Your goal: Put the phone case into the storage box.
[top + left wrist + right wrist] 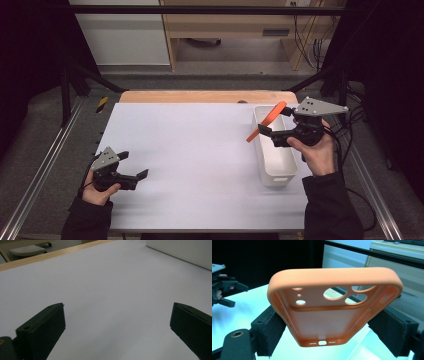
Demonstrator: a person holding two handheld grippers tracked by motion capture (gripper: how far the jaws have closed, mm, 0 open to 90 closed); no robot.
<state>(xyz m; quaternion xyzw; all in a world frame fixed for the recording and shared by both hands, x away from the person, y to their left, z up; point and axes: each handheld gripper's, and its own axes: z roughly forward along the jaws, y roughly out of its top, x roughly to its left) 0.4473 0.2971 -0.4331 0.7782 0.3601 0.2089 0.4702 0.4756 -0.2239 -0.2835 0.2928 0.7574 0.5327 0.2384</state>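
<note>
An orange phone case (266, 121) (332, 307) with camera cut-outs is clamped by its long sides in my right gripper (274, 123) (327, 332). It hangs tilted above the left wall of a white rectangular bin (274, 165) at the right of the table. My left gripper (134, 165) (117, 327) rests low over the white table top (190, 150) near the front left, jaws wide apart with nothing between them. The other hand's gripper (223, 292) appears far off at the left edge of the right gripper view.
The white bin runs front to back along the table's right side. A wooden strip (207, 96) borders the far edge of the table. Metal rails (40, 165) flank both sides. Wooden furniture (240, 25) stands beyond the table.
</note>
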